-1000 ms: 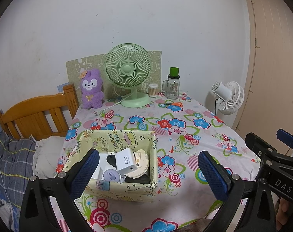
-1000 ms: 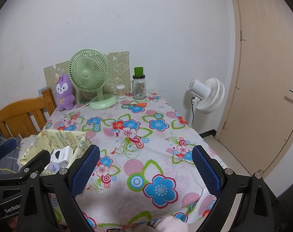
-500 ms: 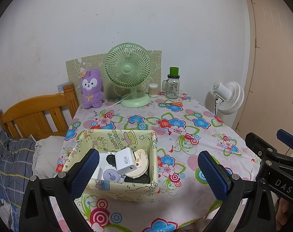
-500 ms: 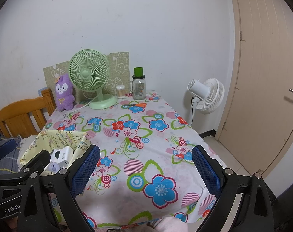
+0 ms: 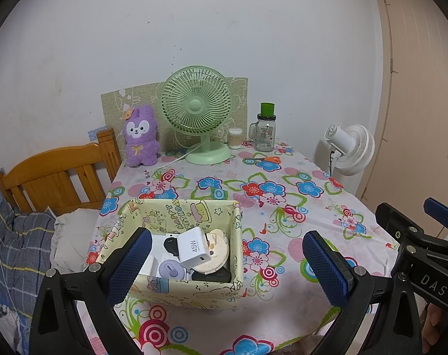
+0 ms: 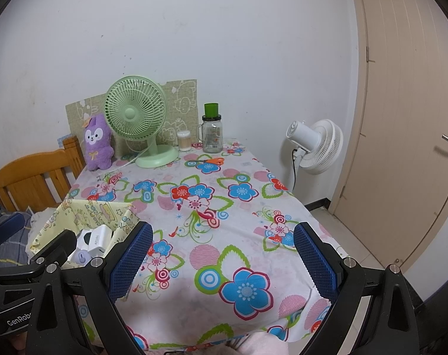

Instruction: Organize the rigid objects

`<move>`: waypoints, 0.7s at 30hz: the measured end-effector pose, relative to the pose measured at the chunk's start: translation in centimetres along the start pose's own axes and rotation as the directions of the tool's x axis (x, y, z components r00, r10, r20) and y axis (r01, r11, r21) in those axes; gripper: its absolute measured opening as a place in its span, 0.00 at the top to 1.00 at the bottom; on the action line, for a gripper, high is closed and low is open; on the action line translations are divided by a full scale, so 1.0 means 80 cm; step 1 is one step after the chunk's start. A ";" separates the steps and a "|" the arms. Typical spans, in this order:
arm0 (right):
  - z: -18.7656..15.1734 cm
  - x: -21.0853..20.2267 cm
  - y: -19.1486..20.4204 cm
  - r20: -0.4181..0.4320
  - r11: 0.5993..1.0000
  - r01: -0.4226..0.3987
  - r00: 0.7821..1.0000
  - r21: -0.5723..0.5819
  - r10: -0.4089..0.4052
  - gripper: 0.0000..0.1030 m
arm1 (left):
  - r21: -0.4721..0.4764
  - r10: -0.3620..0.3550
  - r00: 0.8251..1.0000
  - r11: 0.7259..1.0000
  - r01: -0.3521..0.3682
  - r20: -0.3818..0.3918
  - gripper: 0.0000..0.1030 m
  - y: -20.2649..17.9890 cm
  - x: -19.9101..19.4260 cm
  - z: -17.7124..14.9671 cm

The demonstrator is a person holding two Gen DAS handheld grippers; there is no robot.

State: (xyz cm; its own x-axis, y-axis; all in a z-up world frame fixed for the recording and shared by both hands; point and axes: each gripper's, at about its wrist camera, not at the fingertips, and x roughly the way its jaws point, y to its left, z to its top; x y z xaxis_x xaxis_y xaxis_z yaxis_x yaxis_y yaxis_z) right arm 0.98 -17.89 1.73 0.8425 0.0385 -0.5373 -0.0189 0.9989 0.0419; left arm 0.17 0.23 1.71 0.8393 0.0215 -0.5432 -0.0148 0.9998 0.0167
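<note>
A yellow patterned box (image 5: 194, 293) stands on the floral tablecloth near the front left. It holds a white 45W charger (image 5: 193, 247), a round cream case (image 5: 215, 256), a lilac piece (image 5: 171, 269) and dark items. The box also shows in the right wrist view (image 6: 85, 210). My left gripper (image 5: 228, 263) is open and empty, held just in front of the box. My right gripper (image 6: 221, 261) is open and empty over the table's front right part. Orange scissors (image 5: 266, 159) lie at the back.
At the back stand a green desk fan (image 5: 197, 118), a purple plush (image 5: 141, 136), a cotton-swab jar (image 5: 235, 137) and a glass mug-jar with green lid (image 5: 265, 131). A white floor fan (image 6: 315, 145) and a door (image 6: 407, 118) are to the right, a wooden bed frame (image 5: 55, 174) to the left.
</note>
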 end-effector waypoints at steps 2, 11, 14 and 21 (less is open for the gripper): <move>0.000 0.000 0.001 0.001 1.000 0.000 1.000 0.000 0.000 0.05 | 0.001 -0.001 1.000 1.000 0.001 0.000 0.00 0.000 0.000 0.000; 0.000 0.001 0.001 0.001 1.000 0.001 1.000 0.000 -0.001 0.05 | 0.001 -0.001 1.000 1.000 0.001 0.000 0.00 0.001 0.000 0.000; 0.000 0.001 0.001 0.001 1.000 0.002 1.000 -0.001 -0.002 0.05 | 0.000 -0.001 1.000 1.000 0.001 -0.001 0.00 0.001 0.001 0.000; 0.000 0.002 0.001 0.001 1.000 0.002 1.000 -0.001 -0.002 0.05 | 0.000 -0.001 1.000 1.000 0.001 -0.001 0.00 0.001 0.000 0.000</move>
State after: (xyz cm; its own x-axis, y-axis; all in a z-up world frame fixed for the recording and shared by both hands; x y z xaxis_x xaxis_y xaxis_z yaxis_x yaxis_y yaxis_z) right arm 1.11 -17.80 1.65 0.8429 0.0368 -0.5369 -0.0180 0.9990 0.0402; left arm 0.20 0.28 1.69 0.8387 0.0202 -0.5442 -0.0136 0.9998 0.0161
